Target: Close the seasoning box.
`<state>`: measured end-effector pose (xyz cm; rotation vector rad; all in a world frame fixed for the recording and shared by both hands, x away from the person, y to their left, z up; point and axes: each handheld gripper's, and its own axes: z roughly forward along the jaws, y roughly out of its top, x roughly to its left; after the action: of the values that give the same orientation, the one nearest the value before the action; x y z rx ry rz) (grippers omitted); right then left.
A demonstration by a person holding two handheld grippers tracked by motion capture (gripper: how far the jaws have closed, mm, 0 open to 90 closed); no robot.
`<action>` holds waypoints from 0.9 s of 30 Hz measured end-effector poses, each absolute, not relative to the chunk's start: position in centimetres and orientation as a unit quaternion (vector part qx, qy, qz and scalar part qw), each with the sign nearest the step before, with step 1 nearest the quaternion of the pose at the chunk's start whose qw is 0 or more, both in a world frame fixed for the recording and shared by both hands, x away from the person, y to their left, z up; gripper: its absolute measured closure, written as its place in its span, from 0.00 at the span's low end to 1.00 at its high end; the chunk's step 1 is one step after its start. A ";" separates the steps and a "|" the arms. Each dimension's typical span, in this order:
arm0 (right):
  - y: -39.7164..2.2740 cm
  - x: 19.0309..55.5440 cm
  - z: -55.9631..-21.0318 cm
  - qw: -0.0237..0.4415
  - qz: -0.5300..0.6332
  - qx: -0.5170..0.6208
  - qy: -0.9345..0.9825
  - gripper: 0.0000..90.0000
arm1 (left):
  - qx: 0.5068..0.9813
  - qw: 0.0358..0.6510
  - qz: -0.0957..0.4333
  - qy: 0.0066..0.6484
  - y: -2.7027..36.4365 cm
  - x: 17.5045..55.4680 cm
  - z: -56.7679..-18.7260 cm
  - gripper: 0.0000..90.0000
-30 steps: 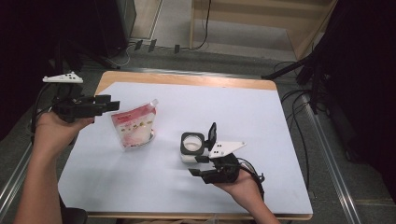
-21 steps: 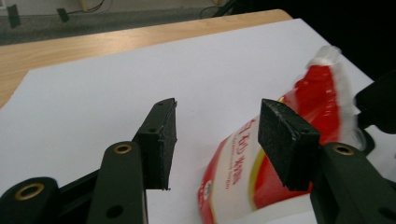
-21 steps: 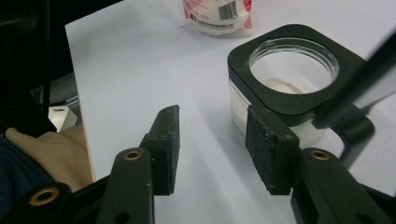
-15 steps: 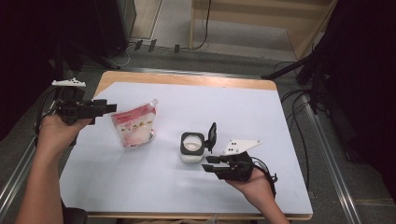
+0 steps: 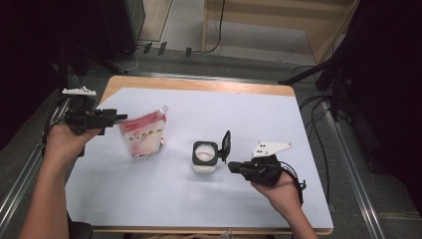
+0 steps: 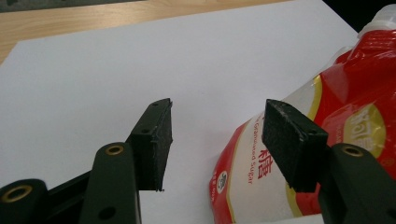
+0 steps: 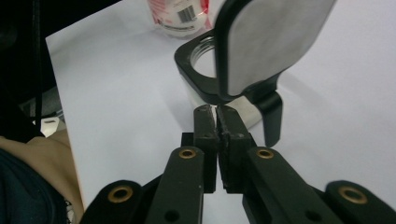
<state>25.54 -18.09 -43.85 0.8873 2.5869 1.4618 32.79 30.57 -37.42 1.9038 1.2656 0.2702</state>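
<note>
A red and white sugar pouch [image 5: 143,133] stands upright on the white table cover [image 5: 249,114]. My left gripper [image 5: 121,117] is open just left of it; in the left gripper view the pouch [image 6: 336,126] lies behind the right pad [image 6: 289,140], with nothing between the jaws. A white jar [image 5: 204,157] with a black collar has its flip lid [image 5: 226,144] standing open. My right gripper [image 5: 233,166] is shut right beside the jar, empty. In the right gripper view its closed tips [image 7: 217,112] sit just below the jar's rim [image 7: 198,56] and lid [image 7: 266,42].
The wooden table edge [image 5: 199,84] shows at the back. A metal rail [image 5: 348,164] runs along the right side, with cables [image 5: 318,107] near the far right corner. Dark equipment stands at the far left.
My right gripper has turned and drawn slightly right, its tips now pointing at the jar. My left gripper has edged toward the pouch.
</note>
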 end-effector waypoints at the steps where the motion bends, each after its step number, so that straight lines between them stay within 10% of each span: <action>1: -18.2 25.7 -43.9 0.021 0.471 0.288 0.834 0.98 | 0.756 0.407 0.108 0.501 30.5 32.8 -37.5 0.48; 27: -17.6 28.1 -44.6 0.026 0.482 0.338 0.808 0.98 | 0.761 0.404 0.099 0.498 30.3 33.1 -38.6 0.46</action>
<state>28.10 -17.57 -44.56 1.0442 2.4985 1.4885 33.12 30.25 -38.61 1.9225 1.2577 0.2488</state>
